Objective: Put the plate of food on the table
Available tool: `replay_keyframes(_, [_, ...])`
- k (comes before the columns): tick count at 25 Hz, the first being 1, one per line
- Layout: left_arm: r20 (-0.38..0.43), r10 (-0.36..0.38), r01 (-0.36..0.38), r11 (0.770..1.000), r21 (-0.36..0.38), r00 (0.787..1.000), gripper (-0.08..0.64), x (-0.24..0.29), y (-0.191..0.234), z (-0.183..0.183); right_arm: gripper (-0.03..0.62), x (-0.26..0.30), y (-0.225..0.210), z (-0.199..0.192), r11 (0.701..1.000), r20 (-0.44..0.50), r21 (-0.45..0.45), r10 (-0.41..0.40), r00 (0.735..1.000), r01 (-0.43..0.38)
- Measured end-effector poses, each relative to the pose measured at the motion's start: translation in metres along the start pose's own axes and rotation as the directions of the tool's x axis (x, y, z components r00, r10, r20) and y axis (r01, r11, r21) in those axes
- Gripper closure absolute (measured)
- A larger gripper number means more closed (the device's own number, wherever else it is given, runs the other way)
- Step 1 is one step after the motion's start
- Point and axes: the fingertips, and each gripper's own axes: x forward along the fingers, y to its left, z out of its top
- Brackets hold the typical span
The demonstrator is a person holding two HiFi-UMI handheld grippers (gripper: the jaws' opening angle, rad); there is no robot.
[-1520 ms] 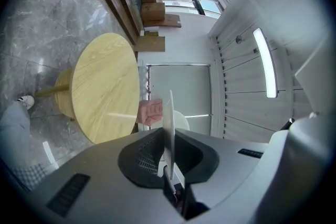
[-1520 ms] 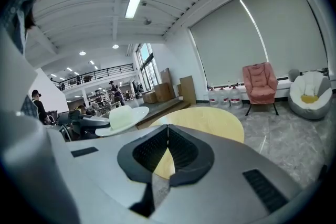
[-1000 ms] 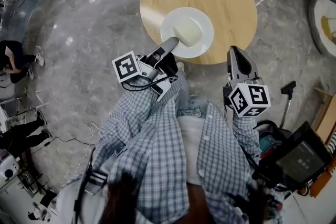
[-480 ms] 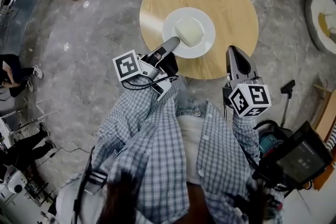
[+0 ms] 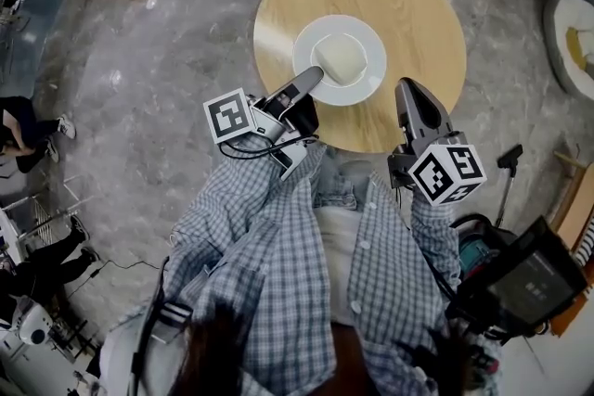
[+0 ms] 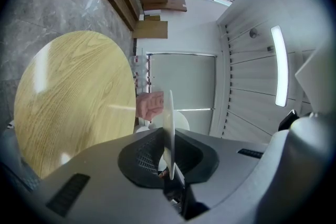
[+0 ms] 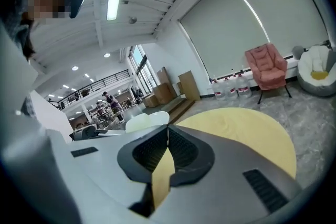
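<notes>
On the far left of the head view, a bystander in black point(image 5: 20, 121) stands on the grey floor point(image 5: 167, 60), well off to the left claw's outer side. The left claw point(image 5: 314, 72) reaches out level from the plaid sleeve point(image 5: 251, 227), its marker cube point(image 5: 230, 116) behind it. It is clamped on the near rim of the white plate point(image 5: 371, 74).

In the left gripper view the plate point(image 6: 169, 113) shows edge-on as a thin white line nipped between the two pads of the left claw point(image 6: 169, 139). The wood of the round counter point(image 6: 73, 102) lies apart from it on one side, so the plate hangs clear above the counter rather than resting on it. The pale lump of food point(image 5: 341, 58) sits mid-plate, just ahead of the left claw's tip, over the middle of the counter point(image 5: 418, 5).

To the right of the plate, the right claw point(image 5: 408, 88) tilts a little downward over the counter's near edge, well clear of the plate. Its jaws meet at the tips with nothing between them. In its own view the right claw point(image 7: 168, 136) has the counter point(image 7: 247, 134) ahead and to its right, the plate point(image 7: 147, 120) off to its left, and a pink armchair point(image 7: 270, 68) beyond.
</notes>
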Motion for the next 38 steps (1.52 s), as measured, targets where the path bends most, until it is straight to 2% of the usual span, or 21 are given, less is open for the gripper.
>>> replay_keyframes(3, [0.0, 0.001, -0.001, 1.0, -0.011, 1.0, 0.535, 0.008, 0.008, 0.004, 0.584, 0.007, -0.006, 0.0, 1.0, -0.011, 0.025, 0.011, 1.0, -0.01])
replay_keyframes(7, [-0.003, 0.004, -0.004, 1.0, -0.015, 1.0, 0.535, 0.015, 0.012, 0.0, 0.584, 0.001, -0.018, 0.003, 0.999, -0.006, 0.051, -0.013, 1.0, 0.014])
replay_keyframes(12, [-0.007, -0.01, 0.01, 1.0, 0.009, 1.0, 0.535, 0.017, 0.006, -0.002, 0.583, 0.001, -0.021, 0.013, 0.995, 0.007, 0.102, -0.008, 1.0, 0.007])
replay_keyframes(17, [0.009, -0.018, 0.018, 1.0, 0.018, 1.0, 0.535, 0.031, 0.002, -0.003, 0.581, 0.011, -0.033, 0.031, 0.98, 0.038, 0.194, 0.044, 0.998, -0.05])
replay_keyframes(20, [0.009, -0.021, 0.02, 0.999, 0.032, 1.0, 0.535, 0.034, -0.002, -0.006, 0.518, 0.016, -0.032, 0.034, 0.969, 0.035, 0.228, 0.091, 0.995, -0.097])
replay_keyframes(23, [0.01, -0.019, 0.018, 0.999, 0.04, 1.0, 0.535, 0.035, -0.003, -0.006, 0.505, 0.024, -0.026, 0.029, 0.956, 0.006, 0.256, 0.147, 0.989, -0.144])
replay_keyframes(28, [0.012, -0.006, 0.005, 0.999, 0.042, 1.0, 0.535, 0.045, 0.006, -0.009, 0.506, 0.036, -0.03, 0.015, 0.947, -0.035, 0.262, 0.203, 0.979, -0.187])
replay_keyframes(38, [-0.005, 0.027, -0.026, 0.999, 0.034, 1.0, 0.535, 0.05, 0.016, -0.011, 0.512, 0.04, -0.041, 0.006, 0.952, -0.084, 0.252, 0.201, 0.976, -0.174])
